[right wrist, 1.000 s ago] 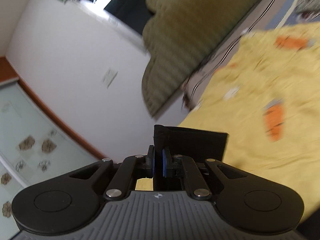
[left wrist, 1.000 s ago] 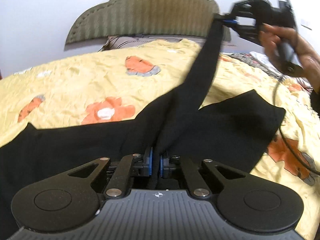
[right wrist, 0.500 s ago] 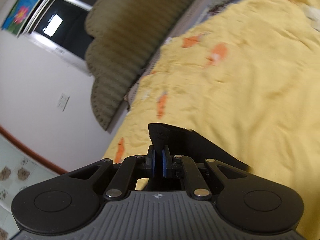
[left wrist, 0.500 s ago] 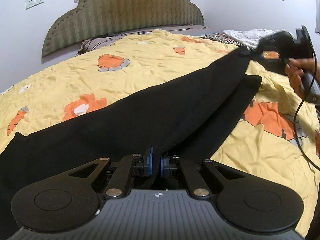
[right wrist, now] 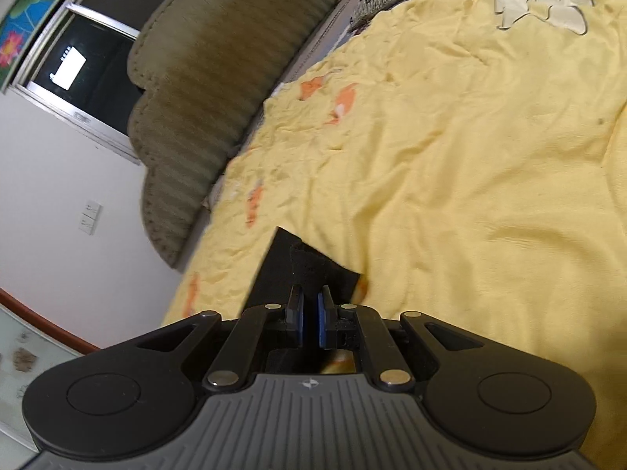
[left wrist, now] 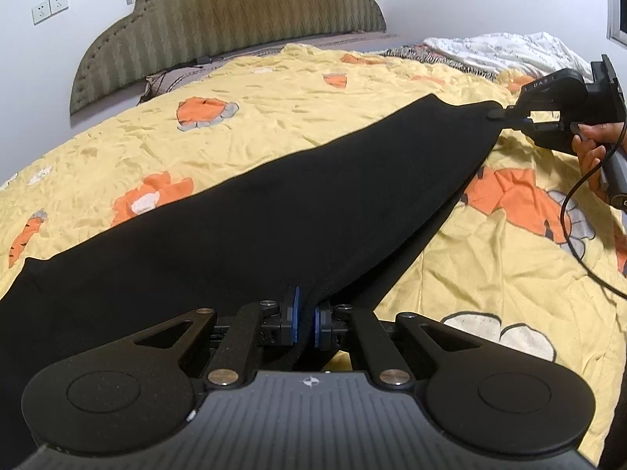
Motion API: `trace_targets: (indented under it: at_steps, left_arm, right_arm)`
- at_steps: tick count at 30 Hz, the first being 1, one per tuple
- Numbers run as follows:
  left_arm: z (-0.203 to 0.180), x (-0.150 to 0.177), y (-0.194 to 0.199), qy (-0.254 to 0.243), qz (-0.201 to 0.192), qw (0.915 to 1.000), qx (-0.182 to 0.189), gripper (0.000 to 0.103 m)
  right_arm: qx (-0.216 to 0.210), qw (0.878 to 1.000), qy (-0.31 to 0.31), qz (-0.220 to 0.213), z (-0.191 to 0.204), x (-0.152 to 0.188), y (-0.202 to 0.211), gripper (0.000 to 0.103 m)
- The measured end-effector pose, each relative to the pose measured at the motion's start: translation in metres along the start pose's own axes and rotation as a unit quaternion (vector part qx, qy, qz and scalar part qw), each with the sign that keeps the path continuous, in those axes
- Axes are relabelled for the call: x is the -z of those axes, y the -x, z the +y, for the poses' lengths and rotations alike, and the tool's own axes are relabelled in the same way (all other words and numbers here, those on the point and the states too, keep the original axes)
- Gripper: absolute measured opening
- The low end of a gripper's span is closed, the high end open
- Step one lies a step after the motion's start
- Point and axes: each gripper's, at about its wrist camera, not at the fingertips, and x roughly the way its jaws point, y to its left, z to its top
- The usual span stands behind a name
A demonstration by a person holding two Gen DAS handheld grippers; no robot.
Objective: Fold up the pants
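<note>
Black pants (left wrist: 254, 227) lie stretched across the yellow flowered bedspread (left wrist: 274, 109), one leg laid over the other. My left gripper (left wrist: 305, 313) is shut on the near edge of the pants at the bottom of the left wrist view. At the far right of that view my right gripper (left wrist: 499, 115), held by a hand (left wrist: 591, 149), is shut on the leg's end, low over the bed. In the right wrist view the right gripper (right wrist: 309, 315) pinches a black hem corner (right wrist: 309, 270) that sticks out past its blue pads.
An olive padded headboard (left wrist: 235, 19) stands at the far side of the bed. White and zebra-striped bedding (left wrist: 490, 53) is heaped at the far right. A black cable (left wrist: 568, 219) trails from the right gripper over the bedspread. A window (right wrist: 82, 66) is in the wall.
The right gripper swung down and to the right with the leg's end, from high near the headboard to just above the bed. The lifted leg now lies flat over the other one.
</note>
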Motion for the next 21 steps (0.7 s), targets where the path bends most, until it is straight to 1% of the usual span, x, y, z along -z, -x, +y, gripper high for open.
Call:
trace_targets:
  at_steps: [2, 3, 4, 5, 6, 7, 8, 9, 10, 11, 12, 13, 14, 15, 16, 17, 18, 19, 20, 21]
  left_arm:
    - [0.000, 0.000, -0.001, -0.002, 0.002, 1.0000, 0.001, 0.017]
    - [-0.002, -0.001, 0.000, -0.005, 0.003, 1.0000, -0.002, 0.018]
    - [-0.003, -0.001, 0.002, -0.008, 0.007, 0.9999, -0.007, 0.028]
    - [-0.004, -0.002, 0.005, -0.012, 0.012, 0.9998, -0.012, 0.044]
    - [-0.004, -0.002, 0.010, -0.014, 0.015, 0.9996, -0.018, 0.053]
    - [-0.003, -0.002, 0.017, -0.017, 0.017, 0.9996, -0.018, 0.070]
    - [-0.001, -0.002, 0.024, -0.017, 0.013, 0.9997, -0.011, 0.078]
    - [0.004, -0.001, 0.034, -0.014, 0.002, 0.9999, 0.002, 0.079]
    - [0.009, -0.002, 0.041, -0.009, -0.006, 0.9999, 0.010, 0.079]
    - [0.016, -0.004, 0.045, 0.000, -0.009, 0.9998, 0.016, 0.079]
    - [0.024, -0.008, 0.048, 0.012, -0.010, 0.9997, 0.017, 0.079]
    - [0.035, -0.013, 0.048, 0.030, -0.012, 0.9994, 0.015, 0.079]
    - [0.044, -0.018, 0.046, 0.047, -0.014, 0.9987, 0.010, 0.079]
    - [0.054, -0.022, 0.041, 0.067, -0.011, 0.9977, -0.003, 0.078]
    - [0.064, -0.029, 0.032, 0.083, 0.001, 0.9963, -0.021, 0.077]
    - [0.071, -0.034, 0.023, 0.091, 0.014, 0.9951, -0.035, 0.077]
    - [0.078, -0.037, 0.013, 0.097, 0.024, 0.9938, -0.049, 0.076]
    - [0.086, -0.040, 0.003, 0.103, 0.033, 0.9922, -0.061, 0.074]
    - [0.094, -0.041, -0.008, 0.111, 0.043, 0.9902, -0.073, 0.074]
    - [0.103, -0.042, -0.018, 0.119, 0.051, 0.9882, -0.082, 0.074]
  right_arm:
    - [0.011, 1.000, 0.006, 0.016, -0.003, -0.001, -0.006, 0.007]
    - [0.021, 1.000, 0.003, 0.018, -0.004, 0.000, -0.008, 0.007]
    - [0.020, 1.000, -0.005, 0.022, -0.007, -0.001, -0.009, 0.007]
    - [0.023, 0.999, -0.006, 0.027, -0.007, -0.002, -0.009, 0.008]
    - [0.026, 0.999, -0.002, 0.027, -0.006, -0.003, -0.006, 0.009]
    - [0.036, 0.999, 0.007, 0.020, -0.002, -0.004, 0.000, 0.011]
    - [0.056, 0.998, 0.022, 0.004, 0.004, -0.004, 0.007, 0.014]
    - [0.087, 0.995, 0.048, -0.026, 0.014, -0.003, 0.015, 0.014]
    - [0.116, 0.988, 0.086, -0.056, 0.026, -0.003, 0.021, 0.014]
    - [0.132, 0.978, 0.139, -0.082, 0.043, 0.000, 0.024, 0.014]
    - [0.132, 0.969, 0.187, -0.096, 0.060, 0.004, 0.024, 0.014]
    - [0.116, 0.960, 0.237, -0.094, 0.080, 0.010, 0.021, 0.014]
    - [0.090, 0.952, 0.283, -0.070, 0.098, 0.018, 0.014, 0.014]
    - [0.063, 0.941, 0.331, -0.024, 0.117, 0.029, 0.000, 0.014]
    - [0.035, 0.925, 0.377, 0.037, 0.136, 0.044, -0.018, 0.014]
    - [0.005, 0.908, 0.411, 0.088, 0.151, 0.062, -0.036, 0.014]
    - [-0.017, 0.891, 0.436, 0.127, 0.164, 0.081, -0.052, 0.014]
    - [-0.030, 0.869, 0.465, 0.167, 0.175, 0.101, -0.069, 0.014]
    - [-0.033, 0.851, 0.488, 0.189, 0.184, 0.117, -0.084, 0.014]
    - [-0.027, 0.836, 0.507, 0.207, 0.190, 0.129, -0.102, 0.014]
